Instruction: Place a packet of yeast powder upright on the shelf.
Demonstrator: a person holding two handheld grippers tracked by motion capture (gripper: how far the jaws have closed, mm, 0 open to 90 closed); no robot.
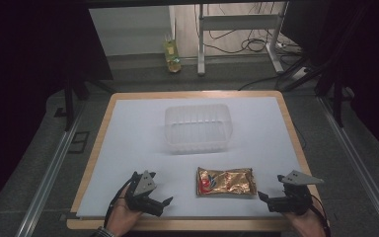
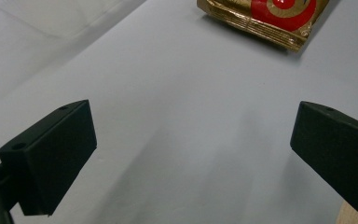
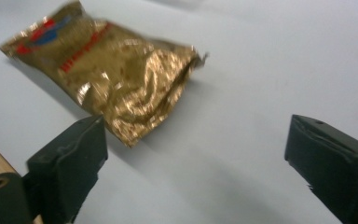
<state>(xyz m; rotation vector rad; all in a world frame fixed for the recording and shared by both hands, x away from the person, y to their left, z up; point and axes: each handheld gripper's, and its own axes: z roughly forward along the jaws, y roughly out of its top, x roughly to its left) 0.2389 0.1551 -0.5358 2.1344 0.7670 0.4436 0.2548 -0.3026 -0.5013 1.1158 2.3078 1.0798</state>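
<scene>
Left gripper (image 1: 159, 201): held in a hand (image 1: 123, 217) at the counter's near edge, toward the near left corner; jaws apart with nothing between them, hovering over bare white surface.

Right gripper (image 1: 266, 197): held at the near edge toward the near right corner, grey three-cornered plate on top; jaws apart and empty, angled toward the packet.

Gold foil snack packet (image 1: 225, 181): lies flat on the counter (image 1: 128, 143) near the near edge, between the two grippers and apart from both; crinkled, with a red and blue mark at its left end. In the right gripper view the packet (image 3: 116, 74) lies just ahead of the jaws.

Clear plastic tub (image 1: 198, 127): stands upright and empty at the counter's middle, behind the packet, apart from it.

Bottle of yellow liquid (image 1: 171, 53): stands on the floor beyond the far edge.
</scene>
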